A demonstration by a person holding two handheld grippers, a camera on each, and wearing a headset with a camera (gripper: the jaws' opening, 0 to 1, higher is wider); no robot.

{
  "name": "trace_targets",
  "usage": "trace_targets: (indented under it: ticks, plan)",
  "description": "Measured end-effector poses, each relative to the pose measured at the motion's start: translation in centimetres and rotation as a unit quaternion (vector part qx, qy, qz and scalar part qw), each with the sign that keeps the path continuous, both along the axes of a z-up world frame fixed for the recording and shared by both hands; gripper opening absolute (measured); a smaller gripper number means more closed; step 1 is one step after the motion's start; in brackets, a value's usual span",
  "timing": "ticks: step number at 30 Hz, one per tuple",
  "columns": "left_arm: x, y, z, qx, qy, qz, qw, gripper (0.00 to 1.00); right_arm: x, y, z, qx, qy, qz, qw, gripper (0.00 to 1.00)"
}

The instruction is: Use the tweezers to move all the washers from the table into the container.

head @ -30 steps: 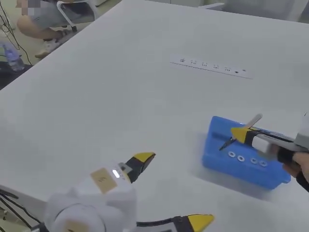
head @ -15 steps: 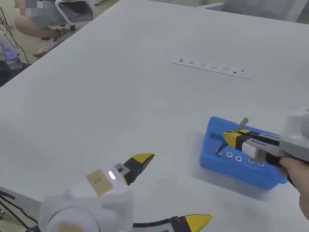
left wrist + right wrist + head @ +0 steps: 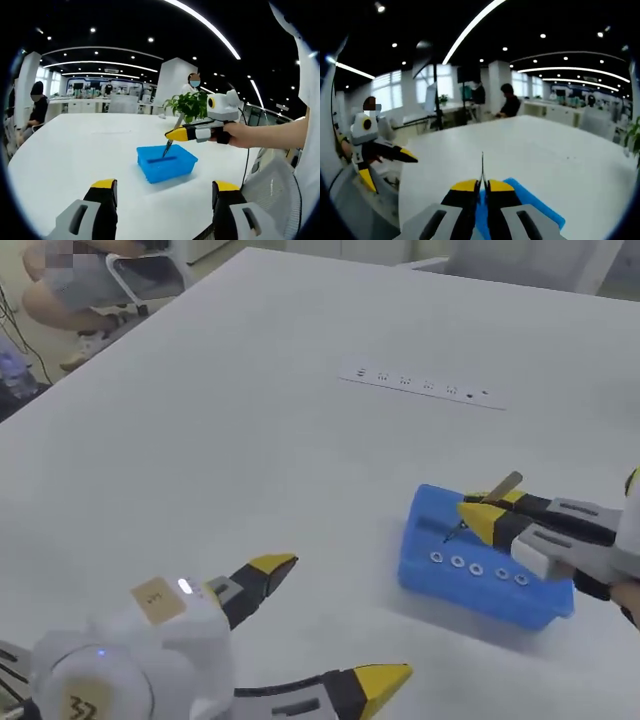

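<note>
A blue container (image 3: 430, 585) sits on the white table at the right, with several washers (image 3: 477, 568) in a row inside it. My right gripper (image 3: 478, 517) hovers over the container, shut on the tweezers (image 3: 500, 486), whose points dip into it. In the left gripper view the tweezers' tip (image 3: 165, 151) is inside the container (image 3: 170, 167) under the right gripper (image 3: 172, 134). In the right gripper view the right gripper (image 3: 481, 186) pinches the tweezers (image 3: 482, 167) above the container (image 3: 537, 207). My left gripper (image 3: 330, 622) is open near the front edge, holding nothing.
A flush socket strip (image 3: 420, 388) lies across the far middle of the table (image 3: 220, 420). A person sits beside a chair (image 3: 140, 275) past the table's far left corner. A potted plant (image 3: 189, 105) stands behind the container in the left gripper view.
The head camera has shifted, so the whole scene sits a little lower and further left. The right gripper stays over the container with the tweezers, tilted slightly differently. The left gripper remains open.
</note>
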State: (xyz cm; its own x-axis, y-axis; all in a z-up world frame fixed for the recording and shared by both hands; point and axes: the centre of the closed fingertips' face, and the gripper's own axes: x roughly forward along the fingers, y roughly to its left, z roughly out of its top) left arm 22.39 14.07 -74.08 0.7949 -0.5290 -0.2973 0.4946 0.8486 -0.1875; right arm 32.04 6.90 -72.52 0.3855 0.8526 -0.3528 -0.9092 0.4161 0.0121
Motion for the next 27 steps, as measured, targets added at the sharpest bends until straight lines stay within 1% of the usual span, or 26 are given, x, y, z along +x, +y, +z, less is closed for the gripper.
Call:
trace_targets:
  ticks: [2,3,4,5,6,7,8,9,10,11,12,13,14,15,16,17,18,19,20,21,22,23,24,25,26,27]
  plan:
    - [-0.3,-0.3,0.4,0.002,0.002,-0.014,0.9999,0.76,-0.9,-0.4,0.0,-0.006,0.003,0.009,0.9999,0.03]
    - [-0.5,-0.5,0.4,0.011,0.006,-0.025,0.9996,0.75,-1.6,-0.6,0.1,-0.007,0.004,0.014,0.9999,0.03]
    - [-0.7,-0.6,0.6,0.025,0.006,-0.037,0.9990,0.73,-2.1,-0.8,0.0,-0.007,0.009,0.020,0.9997,0.03]
    - [-0.7,-0.8,1.0,0.042,-0.001,-0.052,0.9978,0.70,-2.9,-1.0,-0.2,-0.008,0.022,0.031,0.9993,0.03]
    - [-0.9,-1.2,1.3,0.049,0.001,-0.071,0.9963,0.68,-3.1,-1.1,-0.3,-0.009,0.025,0.034,0.9991,0.03]
    - [-1.0,-1.6,1.6,0.048,0.002,-0.086,0.9951,0.65,-3.8,-1.3,-0.6,-0.014,0.032,0.042,0.9985,0.03]
    - [-1.1,-1.9,1.8,0.049,0.008,-0.099,0.9939,0.62,-4.3,-1.4,-0.9,-0.020,0.038,0.049,0.9979,0.03]
    - [-1.2,-2.3,1.9,0.052,0.010,-0.112,0.9923,0.58,-4.7,-1.6,-1.2,-0.027,0.039,0.056,0.9973,0.03]
    - [-1.3,-2.7,2.0,0.061,0.018,-0.133,0.9890,0.53,-5.3,-1.8,-1.8,-0.037,0.042,0.065,0.9963,0.03]
    - [-1.3,-2.7,1.6,0.080,0.036,-0.143,0.9858,0.43,-5.9,-2.1,-2.4,-0.048,0.052,0.072,0.9949,0.03]
    - [-1.4,-3.2,1.7,0.084,0.033,-0.161,0.9828,0.37,-6.2,-2.2,-2.7,-0.053,0.055,0.076,0.9941,0.03]
    - [-1.7,-4.2,2.0,0.075,0.032,-0.192,0.9781,0.32,-6.9,-2.3,-3.3,-0.062,0.066,0.089,0.9919,0.03]
    - [-1.7,-4.7,2.2,0.062,0.039,-0.199,0.9772,0.31,-7.2,-2.3,-3.5,-0.066,0.067,0.093,0.9913,0.03]
    - [-1.9,-5.4,2.3,0.047,0.053,-0.215,0.9740,0.29,-7.8,-2.3,-4.0,-0.075,0.070,0.103,0.9893,0.03]
    - [-2.0,-5.8,2.3,0.042,0.060,-0.223,0.9720,0.28,-8.4,-2.4,-4.3,-0.084,0.078,0.112,0.9871,0.03]
    - [-1.8,-6.2,2.4,0.043,0.060,-0.233,0.9697,0.27,-8.7,-2.4,-4.5,-0.088,0.076,0.117,0.9864,0.03]
    - [-1.7,-6.4,2.4,0.045,0.060,-0.237,0.9687,0.25,-9.2,-2.5,-5.0,-0.099,0.077,0.130,0.9835,0.03]
    - [-1.7,-6.8,2.6,0.048,0.055,-0.245,0.9667,0.22,-9.6,-2.5,-5.3,-0.103,0.081,0.137,0.9819,0.03]
    - [-1.6,-7.2,2.8,0.051,0.051,-0.257,0.9636,0.19,-10.1,-2.5,-5.5,-0.111,0.079,0.148,0.9795,0.03]
    - [-1.7,-7.3,2.9,0.051,0.050,-0.262,0.9624,0.17,-10.3,-2.5,-5.6,-0.114,0.079,0.152,0.9786,0.03]
    - [-2.0,-7.8,2.9,0.059,0.049,-0.287,0.9550,0.15,-10.8,-2.4,-5.9,-0.119,0.078,0.161,0.9766,0.03]
    - [-2.1,-8.1,2.9,0.066,0.047,-0.296,0.9518,0.13,-11.1,-2.4,-6.0,-0.123,0.079,0.168,0.9749,0.03]
    - [-2.1,-8.4,2.8,0.082,0.039,-0.311,0.9459,0.11,-11.6,-2.5,-6.3,-0.135,0.078,0.179,0.9715,0.03]
    - [-2.2,-8.6,2.7,0.092,0.038,-0.320,0.9423,0.09,-11.8,-2.5,-6.4,-0.139,0.075,0.184,0.9701,0.03]
    - [-2.3,-9.0,2.5,0.102,0.040,-0.331,0.9373,0.08,-12.4,-2.3,-6.5,-0.143,0.074,0.195,0.9674,0.03]
    - [-2.3,-9.2,2.5,0.104,0.039,-0.336,0.9355,0.07,-12.7,-2.3,-6.6,-0.147,0.073,0.202,0.9657,0.03]
